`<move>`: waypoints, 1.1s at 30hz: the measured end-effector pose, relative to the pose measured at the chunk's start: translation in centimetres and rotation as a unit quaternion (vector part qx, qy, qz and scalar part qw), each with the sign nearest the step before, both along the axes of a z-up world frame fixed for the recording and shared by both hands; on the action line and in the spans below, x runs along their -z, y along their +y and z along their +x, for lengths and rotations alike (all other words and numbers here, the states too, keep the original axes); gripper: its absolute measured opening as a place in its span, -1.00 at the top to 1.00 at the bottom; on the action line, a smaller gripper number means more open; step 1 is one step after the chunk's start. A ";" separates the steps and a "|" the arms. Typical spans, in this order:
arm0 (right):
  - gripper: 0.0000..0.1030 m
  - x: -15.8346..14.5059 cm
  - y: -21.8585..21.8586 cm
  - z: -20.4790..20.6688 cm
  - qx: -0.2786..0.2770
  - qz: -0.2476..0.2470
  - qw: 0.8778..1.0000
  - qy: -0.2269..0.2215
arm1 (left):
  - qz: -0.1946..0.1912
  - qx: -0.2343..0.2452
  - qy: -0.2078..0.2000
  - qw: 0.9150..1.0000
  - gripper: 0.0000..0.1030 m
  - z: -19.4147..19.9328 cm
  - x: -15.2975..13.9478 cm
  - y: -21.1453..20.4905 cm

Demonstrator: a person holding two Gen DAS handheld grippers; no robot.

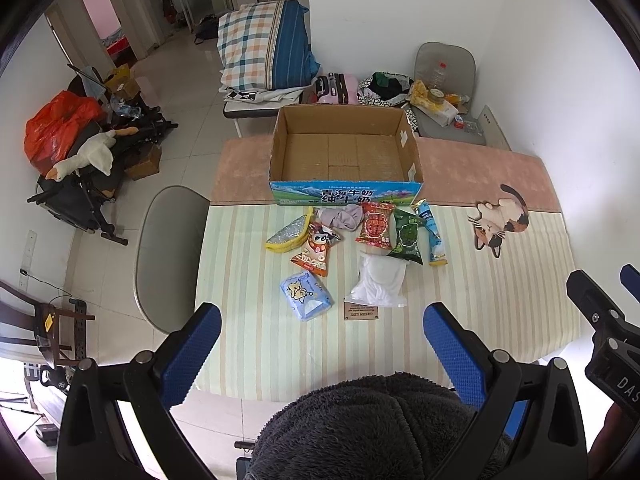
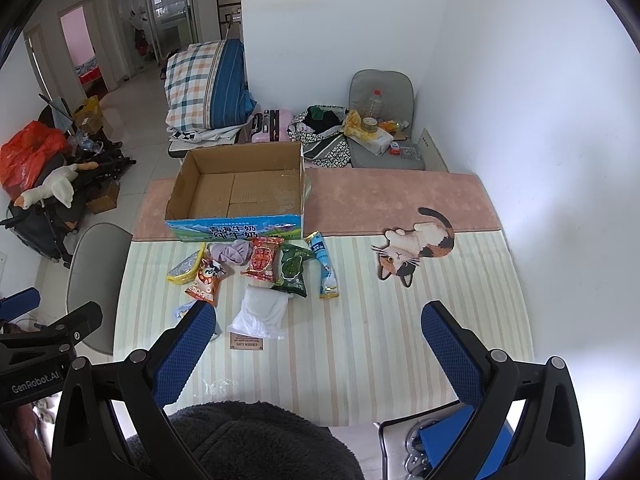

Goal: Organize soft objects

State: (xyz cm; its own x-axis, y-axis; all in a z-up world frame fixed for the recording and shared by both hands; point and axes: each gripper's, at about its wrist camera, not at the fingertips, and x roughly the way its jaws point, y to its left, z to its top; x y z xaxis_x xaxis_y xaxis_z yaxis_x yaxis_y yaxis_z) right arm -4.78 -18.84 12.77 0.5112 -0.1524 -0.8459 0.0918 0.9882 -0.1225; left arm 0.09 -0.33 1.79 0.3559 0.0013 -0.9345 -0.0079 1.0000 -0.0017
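Note:
An empty cardboard box (image 1: 344,152) (image 2: 236,192) stands at the back of the table. In front of it lie several soft packets: a yellow-edged silver pouch (image 1: 287,235), an orange snack bag (image 1: 318,250), a purple cloth (image 1: 340,218), a red bag (image 1: 374,226), a green bag (image 1: 408,236), a blue tube packet (image 1: 432,236), a white plastic bag (image 1: 378,280) and a blue tissue pack (image 1: 306,295). My left gripper (image 1: 320,332) hovers open above the near table edge. My right gripper (image 2: 318,330) is open too, nothing between its fingers.
A striped mat (image 2: 360,320) with a cat picture (image 2: 416,250) covers the table. A grey chair (image 1: 168,256) stands at the left. A small brown label card (image 1: 361,314) lies by the white bag. A dark fleece garment (image 1: 360,432) fills the bottom of both views.

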 end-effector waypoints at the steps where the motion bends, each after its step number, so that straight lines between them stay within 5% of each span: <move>1: -1.00 0.0 0.0 0.0 0.000 0.000 1.000 0.000 | 0.000 0.000 0.000 1.000 -1.00 0.0 0.0 0.0; 33: -1.00 -0.2 0.3 -0.6 0.007 0.002 1.000 -0.007 | 0.002 0.009 -0.016 1.000 -1.00 -0.4 -0.3 0.2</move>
